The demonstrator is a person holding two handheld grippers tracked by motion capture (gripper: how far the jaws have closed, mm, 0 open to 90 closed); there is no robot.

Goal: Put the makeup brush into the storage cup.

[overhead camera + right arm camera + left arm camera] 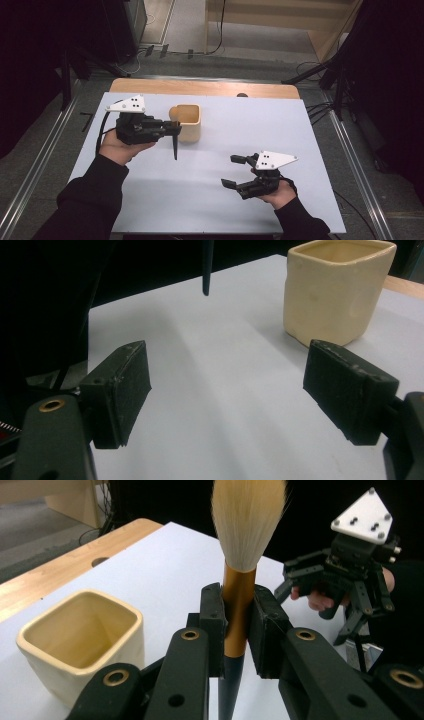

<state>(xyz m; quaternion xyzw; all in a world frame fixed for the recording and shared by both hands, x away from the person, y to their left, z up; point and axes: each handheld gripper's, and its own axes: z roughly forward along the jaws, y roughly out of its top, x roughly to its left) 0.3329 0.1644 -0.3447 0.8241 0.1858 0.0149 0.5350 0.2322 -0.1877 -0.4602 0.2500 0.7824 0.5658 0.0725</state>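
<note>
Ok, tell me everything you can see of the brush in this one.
The brush has a full tuft of pale cream bristles, an orange-gold collar below it and a dark, tapering handle. The left gripper is shut on the collar, pads pressing both sides. It stands upright, bristles up, handle tip pointing down and seemingly clear of the white table, beside the cream cup. Nothing else touches it.

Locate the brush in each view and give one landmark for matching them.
High view: the brush hangs handle-down from the left claw, left of centre.
Left gripper view: it stands upright at centre, pinched on its gold ferrule, bristles up.
Right gripper view: its dark handle tip hangs at top centre.
Shared landmark: the cream cup.
</note>
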